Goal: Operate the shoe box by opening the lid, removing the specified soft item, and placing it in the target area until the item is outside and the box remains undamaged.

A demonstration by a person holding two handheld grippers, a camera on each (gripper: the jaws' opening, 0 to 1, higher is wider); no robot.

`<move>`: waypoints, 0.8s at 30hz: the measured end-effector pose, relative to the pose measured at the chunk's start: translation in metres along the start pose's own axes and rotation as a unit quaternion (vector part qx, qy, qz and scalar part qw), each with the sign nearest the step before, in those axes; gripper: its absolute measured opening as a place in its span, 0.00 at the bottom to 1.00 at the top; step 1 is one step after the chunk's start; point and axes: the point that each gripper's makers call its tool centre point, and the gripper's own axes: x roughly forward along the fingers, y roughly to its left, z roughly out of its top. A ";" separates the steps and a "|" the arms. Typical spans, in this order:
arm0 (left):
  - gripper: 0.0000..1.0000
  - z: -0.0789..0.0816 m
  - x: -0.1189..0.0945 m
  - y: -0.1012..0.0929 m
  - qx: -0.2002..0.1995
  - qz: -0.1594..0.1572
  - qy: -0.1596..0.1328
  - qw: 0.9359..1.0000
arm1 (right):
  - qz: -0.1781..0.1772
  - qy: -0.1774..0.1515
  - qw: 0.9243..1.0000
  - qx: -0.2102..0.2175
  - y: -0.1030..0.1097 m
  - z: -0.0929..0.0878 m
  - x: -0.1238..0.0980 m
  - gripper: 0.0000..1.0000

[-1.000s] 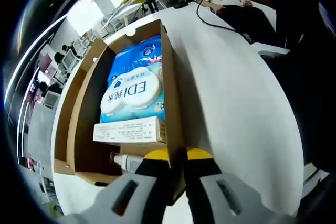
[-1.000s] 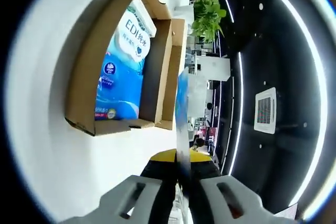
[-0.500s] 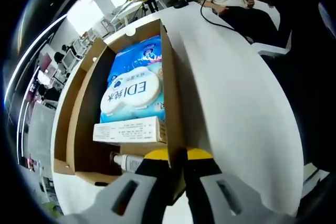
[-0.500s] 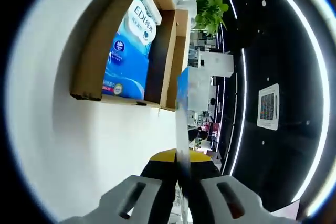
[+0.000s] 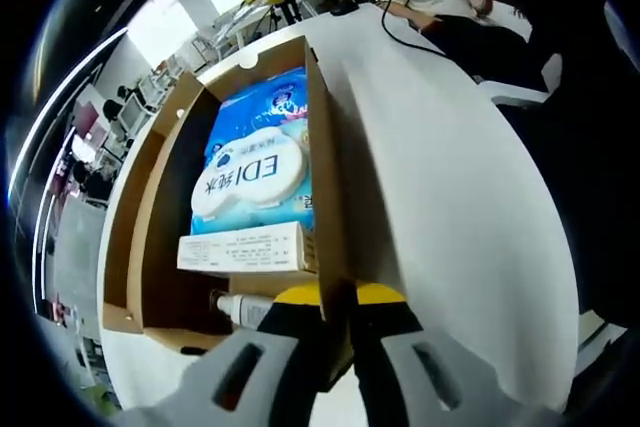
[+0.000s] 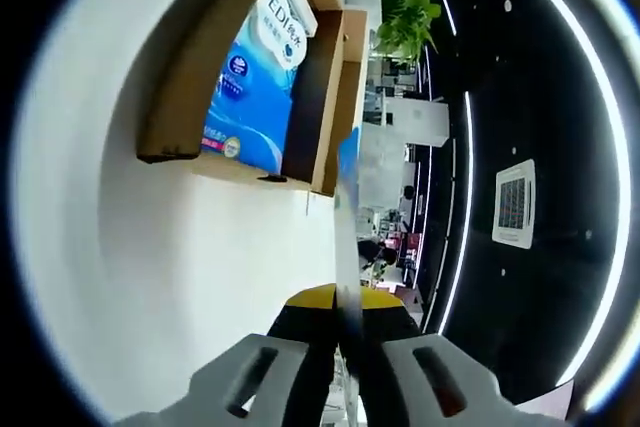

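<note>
Left tool [image 5: 338,347] clamped on shoe box [image 5: 150,207] wall, blue soft pack [image 5: 255,162] inside just ahead on white worktop [image 5: 450,197]. Right tool [image 6: 340,347] pinching thin flat sheet [image 6: 345,217], box ahead-left.

The brown cardboard shoe box [image 5: 150,217] lies open on the white bench [image 5: 470,207], its lid off and its side wall upright. Inside lies a soft blue and white pack [image 5: 255,162] printed "EDI", flat along the box floor, with a white carton [image 5: 245,249] just beside its end and a small white bottle [image 5: 240,309] beyond that.
</note>
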 end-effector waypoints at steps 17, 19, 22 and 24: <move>0.07 0.000 0.001 0.000 -0.004 0.000 0.002 1.000 | 0.026 0.007 1.000 0.009 0.027 -0.033 0.000 0.01; 0.07 0.000 0.001 0.000 -0.004 0.000 0.002 1.000 | 0.028 0.005 1.000 0.007 0.031 -0.035 0.001 0.01; 0.07 0.000 0.001 0.000 -0.004 0.000 0.002 1.000 | 0.032 0.004 0.999 0.005 0.035 -0.038 0.005 0.01; 0.07 0.000 0.001 0.000 -0.004 0.000 0.002 1.000 | 0.035 0.004 0.999 0.005 0.038 -0.039 0.006 0.01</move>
